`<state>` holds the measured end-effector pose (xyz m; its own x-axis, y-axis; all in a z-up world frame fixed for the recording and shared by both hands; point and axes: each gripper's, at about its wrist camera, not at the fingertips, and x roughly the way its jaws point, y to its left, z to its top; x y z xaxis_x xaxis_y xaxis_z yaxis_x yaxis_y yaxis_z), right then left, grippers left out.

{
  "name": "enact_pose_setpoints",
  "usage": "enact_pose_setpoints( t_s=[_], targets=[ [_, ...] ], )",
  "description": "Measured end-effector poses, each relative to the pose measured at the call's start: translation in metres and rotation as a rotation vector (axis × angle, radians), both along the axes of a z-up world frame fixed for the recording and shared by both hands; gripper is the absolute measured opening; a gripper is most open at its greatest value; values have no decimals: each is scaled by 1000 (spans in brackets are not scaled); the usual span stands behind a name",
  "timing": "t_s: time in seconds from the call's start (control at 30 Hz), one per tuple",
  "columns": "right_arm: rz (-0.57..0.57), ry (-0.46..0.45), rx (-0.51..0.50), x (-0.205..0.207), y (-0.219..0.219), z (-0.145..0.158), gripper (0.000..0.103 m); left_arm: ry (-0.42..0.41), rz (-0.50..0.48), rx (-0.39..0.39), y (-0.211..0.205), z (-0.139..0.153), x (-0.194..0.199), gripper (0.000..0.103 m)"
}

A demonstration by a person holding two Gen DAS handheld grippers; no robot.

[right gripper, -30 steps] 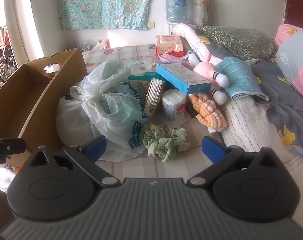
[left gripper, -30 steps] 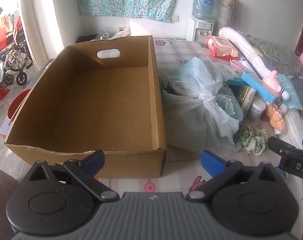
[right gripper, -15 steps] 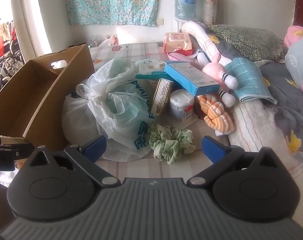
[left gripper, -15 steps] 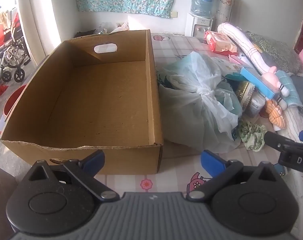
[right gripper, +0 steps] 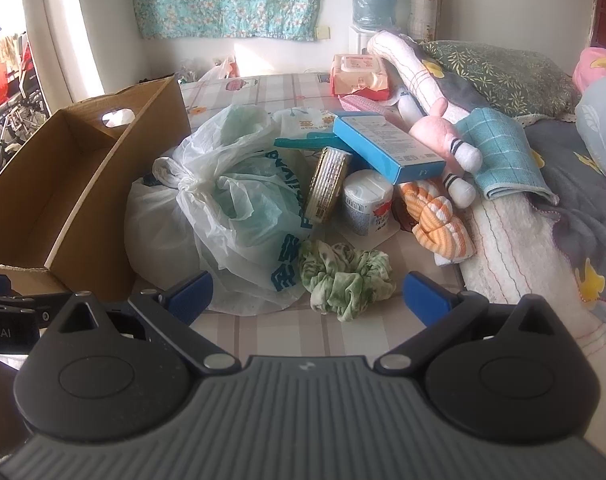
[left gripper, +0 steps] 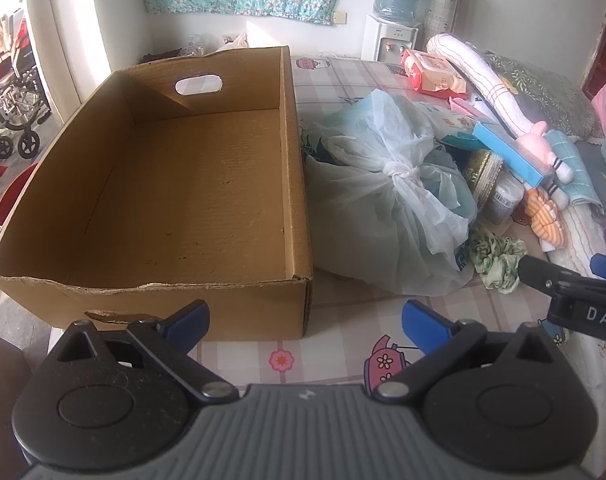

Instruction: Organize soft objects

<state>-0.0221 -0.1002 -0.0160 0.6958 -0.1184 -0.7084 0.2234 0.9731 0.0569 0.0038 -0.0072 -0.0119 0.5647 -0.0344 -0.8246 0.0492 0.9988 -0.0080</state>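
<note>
**Two grippers wide apart above a bed with a box and soft things**

One large cardboard box (left gripper: 175, 184) stands on the bed (left gripper: 343, 356), on the left side, and nothing lies inside it; a hand hole is cut in its far wall. Just beside its right wall sits a knotted plastic bag (left gripper: 387, 208), white and pale green, touching the box. Behind the bag, a long white and pink plush toy (right gripper: 431, 120) lies over a blue flat carton (right gripper: 387, 144). A teal checked cloth (right gripper: 499, 156) rests to the right of the toy. In front of the carton stand a white jar (right gripper: 367, 208) and a gold round tin (right gripper: 329, 186), the tin on its edge. An orange and white striped soft piece (right gripper: 439, 220) lies right of the jar. The green scrunchie (right gripper: 343, 280) lies on the sheet, touching the front of the bag.

The left gripper (left gripper: 305, 320) hangs before the near wall of the box, fingers spread and grasping nothing. The right gripper (right gripper: 307, 294) is just before the scrunchie, fingers also spread, with the scrunchie between their lines but not touched.
</note>
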Motion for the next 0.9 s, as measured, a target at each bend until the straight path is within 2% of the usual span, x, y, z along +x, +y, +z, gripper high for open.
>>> enact_pose_setpoints(
  t_s=[0.9],
  targets=[
    [-11, 9, -27, -1, 3, 4, 102, -7, -16, -6, -1, 3, 0, 103]
  ],
)
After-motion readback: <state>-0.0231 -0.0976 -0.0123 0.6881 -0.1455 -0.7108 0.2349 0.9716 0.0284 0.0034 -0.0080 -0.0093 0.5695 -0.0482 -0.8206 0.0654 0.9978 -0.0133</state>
